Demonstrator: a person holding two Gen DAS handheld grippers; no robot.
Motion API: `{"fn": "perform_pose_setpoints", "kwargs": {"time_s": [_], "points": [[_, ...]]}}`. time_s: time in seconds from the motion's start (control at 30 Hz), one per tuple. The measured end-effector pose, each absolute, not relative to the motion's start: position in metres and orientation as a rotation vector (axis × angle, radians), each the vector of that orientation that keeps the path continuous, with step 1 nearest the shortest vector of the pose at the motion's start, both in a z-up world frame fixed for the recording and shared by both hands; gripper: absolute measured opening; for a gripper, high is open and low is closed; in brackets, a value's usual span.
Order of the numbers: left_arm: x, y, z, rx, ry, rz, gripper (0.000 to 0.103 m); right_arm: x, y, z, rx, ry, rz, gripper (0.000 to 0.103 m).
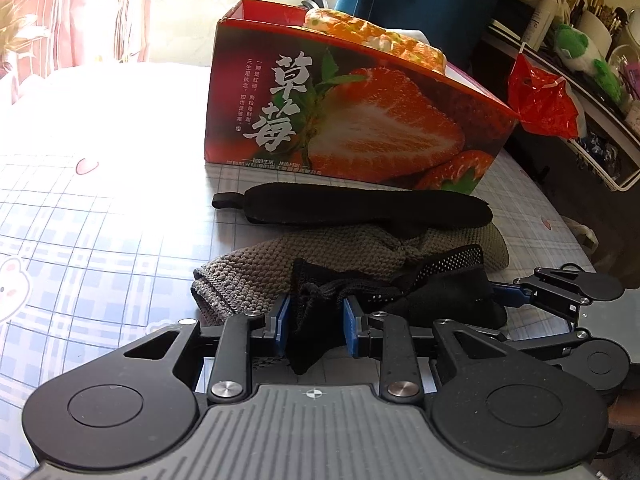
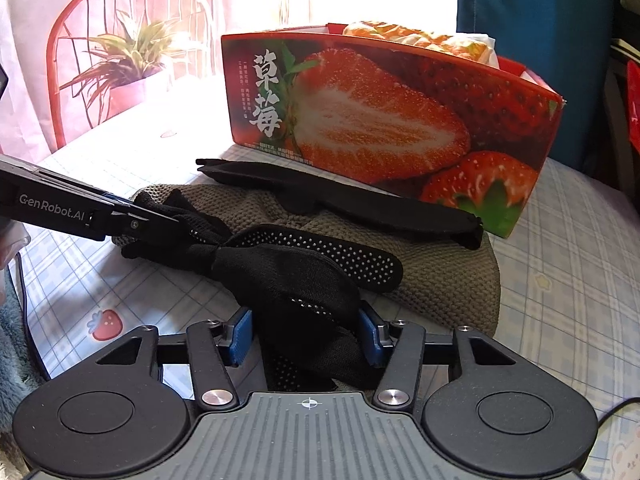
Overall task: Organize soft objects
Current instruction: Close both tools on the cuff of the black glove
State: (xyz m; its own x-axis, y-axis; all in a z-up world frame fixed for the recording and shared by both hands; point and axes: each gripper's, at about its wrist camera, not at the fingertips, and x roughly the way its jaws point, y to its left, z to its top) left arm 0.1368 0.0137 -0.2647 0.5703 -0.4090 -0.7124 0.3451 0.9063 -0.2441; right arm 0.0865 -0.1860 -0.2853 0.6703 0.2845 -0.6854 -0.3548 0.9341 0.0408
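A pair of black socks with white grip dots [image 2: 296, 280], knotted together, lies over a grey knitted cloth [image 2: 448, 292] on the checked tablecloth. My left gripper [image 1: 314, 326] is shut on one end of the black socks [image 1: 316, 304]. My right gripper [image 2: 306, 332] is shut on the other end. The left gripper also shows in the right wrist view [image 2: 152, 220], the right one in the left wrist view [image 1: 560, 292]. A black strap [image 1: 360, 206] lies behind the grey cloth [image 1: 280, 256]. The strawberry box [image 1: 360, 120] stands beyond, with an orange soft item [image 1: 372, 36] inside.
A red plastic bag [image 1: 544, 100] and a cluttered shelf [image 1: 580, 52] with a green plush toy stand at the right. A red chair [image 2: 120, 52] with a plant is at the far left. The checked tablecloth [image 1: 88, 220] extends left.
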Motion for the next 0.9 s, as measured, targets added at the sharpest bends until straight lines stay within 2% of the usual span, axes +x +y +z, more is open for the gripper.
{"fn": "perform_pose_setpoints", "kwargs": {"time_s": [0.1,0.23,0.33,0.9], "points": [[0.135,0.013,-0.265,-0.076,0.85,-0.442,0.029,0.085,-0.186,-0.286,-0.092,0.744,0.358,0.046],[0.127,0.01,-0.264,-0.057,0.83,-0.44,0.025,0.079,-0.186,-0.285,-0.073,0.737,0.372,0.024],[0.122,0.009,-0.262,-0.049,0.811,-0.441,0.02,0.074,-0.186,-0.284,-0.063,0.731,0.38,0.018],[0.105,0.01,-0.237,-0.037,0.696,-0.475,0.019,0.056,-0.196,-0.258,-0.012,0.606,0.363,0.017]]}}
